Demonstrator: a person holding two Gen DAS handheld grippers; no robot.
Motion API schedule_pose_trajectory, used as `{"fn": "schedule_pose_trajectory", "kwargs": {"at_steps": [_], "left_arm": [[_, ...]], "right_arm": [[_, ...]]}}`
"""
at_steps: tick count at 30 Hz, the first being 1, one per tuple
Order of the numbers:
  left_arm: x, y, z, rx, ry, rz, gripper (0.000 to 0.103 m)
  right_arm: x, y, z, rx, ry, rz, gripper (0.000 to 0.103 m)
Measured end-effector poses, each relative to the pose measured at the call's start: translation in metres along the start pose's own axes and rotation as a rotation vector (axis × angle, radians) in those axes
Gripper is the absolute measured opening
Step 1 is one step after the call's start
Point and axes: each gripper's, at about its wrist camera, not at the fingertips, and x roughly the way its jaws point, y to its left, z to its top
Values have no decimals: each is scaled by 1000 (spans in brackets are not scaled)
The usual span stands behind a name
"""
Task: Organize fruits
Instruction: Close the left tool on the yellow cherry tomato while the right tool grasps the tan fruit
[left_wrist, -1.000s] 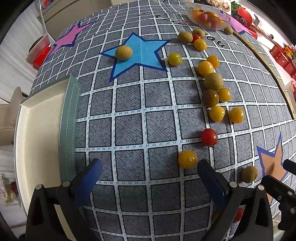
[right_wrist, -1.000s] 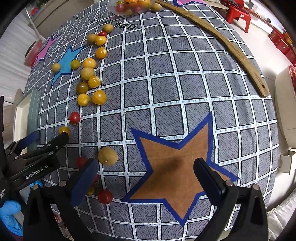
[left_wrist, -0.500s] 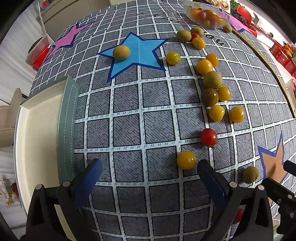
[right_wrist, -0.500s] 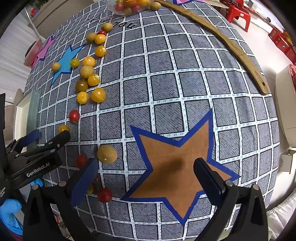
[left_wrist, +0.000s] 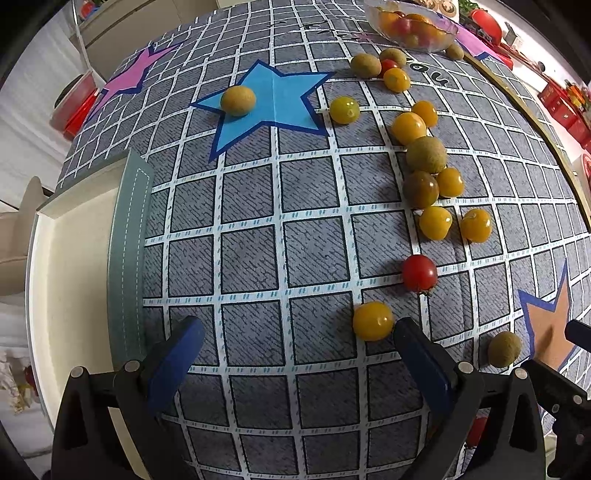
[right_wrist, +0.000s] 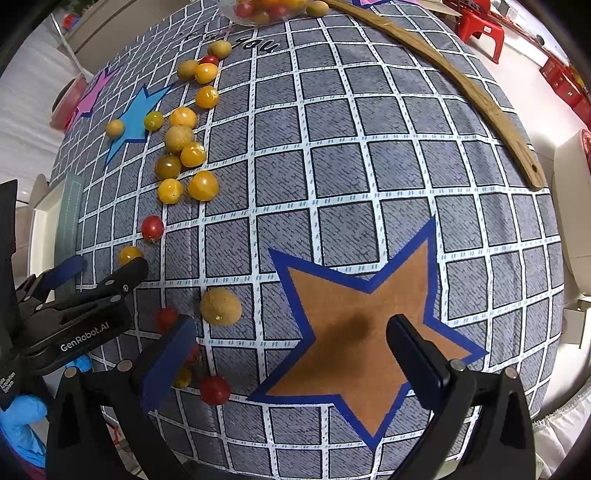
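Note:
Small fruits lie scattered on a grey checked cloth. My left gripper (left_wrist: 295, 350) is open and empty; a yellow tomato (left_wrist: 372, 320) lies just inside its right finger, a red tomato (left_wrist: 419, 273) beyond it. A cluster of yellow and brown fruits (left_wrist: 424, 155) runs toward a clear bowl of fruit (left_wrist: 410, 22). A brown fruit (left_wrist: 238, 99) sits on the blue star (left_wrist: 273, 99). My right gripper (right_wrist: 291, 343) is open and empty over the brown star (right_wrist: 369, 325). A tan round fruit (right_wrist: 220, 306) and red tomatoes (right_wrist: 215, 389) lie by its left finger.
A cream tray with a grey-green strip (left_wrist: 125, 258) stands at the cloth's left edge. A curved wooden stick (right_wrist: 461, 85) lies at the far right. A pink star (left_wrist: 133, 77) is at the back left. The left gripper's body (right_wrist: 74, 314) shows in the right wrist view.
My left gripper has edged slightly forward and right, so the yellow tomato sits nearer its right finger. The right gripper has barely moved. Both stay open.

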Motion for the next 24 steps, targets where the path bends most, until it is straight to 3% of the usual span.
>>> {"fn": "schedule_pose_trajectory", "kwargs": {"at_steps": [13, 18, 24], "left_arm": [[1, -22, 5, 39, -16, -3, 102], [-3, -34, 8, 44, -19, -27, 91], [-11, -44, 5, 38, -12, -87, 68]], "right_arm": [[12, 22, 1, -30, 12, 15, 100], [15, 36, 2, -44, 0, 16, 86], [17, 49, 8, -85, -16, 19, 66]]}}
